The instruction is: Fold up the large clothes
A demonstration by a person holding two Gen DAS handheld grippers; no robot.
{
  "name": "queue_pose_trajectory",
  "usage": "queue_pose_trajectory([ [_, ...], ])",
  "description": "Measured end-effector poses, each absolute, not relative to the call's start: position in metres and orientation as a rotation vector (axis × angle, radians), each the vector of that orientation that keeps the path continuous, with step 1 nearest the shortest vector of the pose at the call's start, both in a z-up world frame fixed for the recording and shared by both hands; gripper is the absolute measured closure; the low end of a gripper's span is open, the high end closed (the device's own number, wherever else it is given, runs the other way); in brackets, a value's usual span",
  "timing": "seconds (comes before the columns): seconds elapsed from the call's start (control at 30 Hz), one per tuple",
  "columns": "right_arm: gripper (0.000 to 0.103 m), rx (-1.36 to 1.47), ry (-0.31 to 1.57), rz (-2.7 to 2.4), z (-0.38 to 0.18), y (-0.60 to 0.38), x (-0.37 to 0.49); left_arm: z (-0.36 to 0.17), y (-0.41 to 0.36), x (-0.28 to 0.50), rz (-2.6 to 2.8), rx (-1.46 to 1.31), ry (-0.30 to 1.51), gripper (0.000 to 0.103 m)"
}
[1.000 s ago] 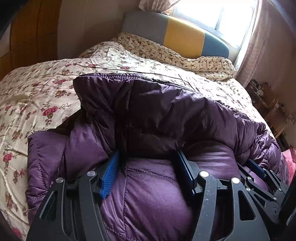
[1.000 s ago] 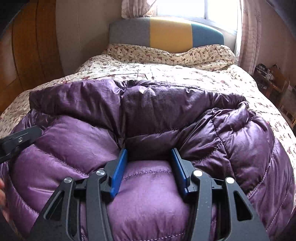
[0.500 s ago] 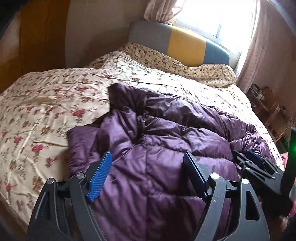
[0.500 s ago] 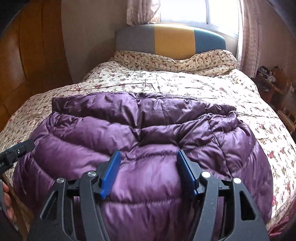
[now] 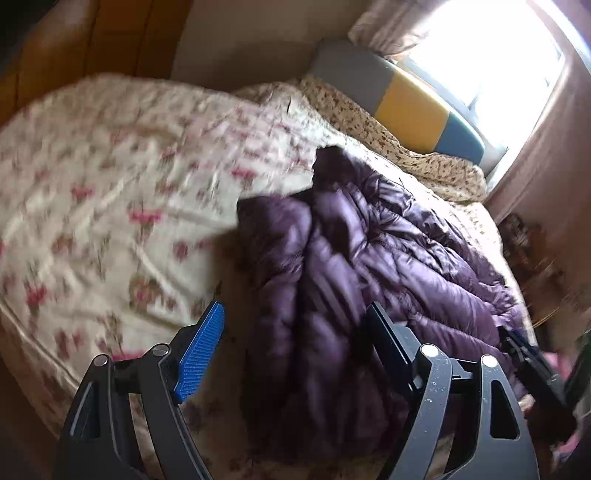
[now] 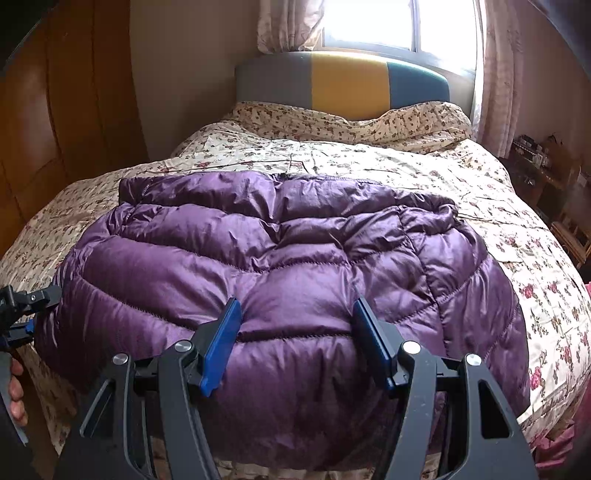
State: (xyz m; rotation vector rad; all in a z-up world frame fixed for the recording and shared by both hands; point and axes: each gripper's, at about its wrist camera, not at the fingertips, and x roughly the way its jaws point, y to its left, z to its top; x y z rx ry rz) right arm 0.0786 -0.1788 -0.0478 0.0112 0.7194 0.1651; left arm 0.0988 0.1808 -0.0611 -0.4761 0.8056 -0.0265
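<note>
A: Where is the jacket [image 6: 280,266]?

B: One purple quilted puffer, glossy and folded over, lying on the bed [image 6: 491,192] with its flowered sheet, filling the lower middle of the right view.

A: And the jaws?

B: Both pairs have just been opening. The left gripper [image 5: 295,343] is spread, clear of the cloth. The right gripper [image 6: 295,325] is spread too, pads beside a puffed ridge, pinching nothing.

A: Anything else?

B: One headboard [image 6: 343,81], grey, yellow, teal.

Your down jacket [image 6: 280,258] is lying folded on the bedspread [image 6: 424,173] near the foot of the bed, headboard [image 6: 343,81] sitting way behind it, window [image 6: 399,22] above that, wardrobe [image 6: 66,110] standing off left.
</note>
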Motion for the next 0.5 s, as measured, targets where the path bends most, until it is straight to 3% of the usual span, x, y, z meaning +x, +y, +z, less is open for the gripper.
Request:
queue_pose_trajectory([
  [0.27,0.040,0.005,0.745,0.176,-0.059,-0.180,0.077,-0.083,0.186,0.094,-0.113,-0.663,0.838,0.024],
  [0.43,0.040,-0.020,0.764,0.168,-0.070,-0.174,0.077,-0.087,0.184,0.099,-0.157,-0.729,0.844,0.030],
  [0.5,0.040,-0.024,0.764,0.168,-0.072,-0.173,0.077,-0.087,0.181,0.100,-0.182,-0.729,0.844,0.043],
])
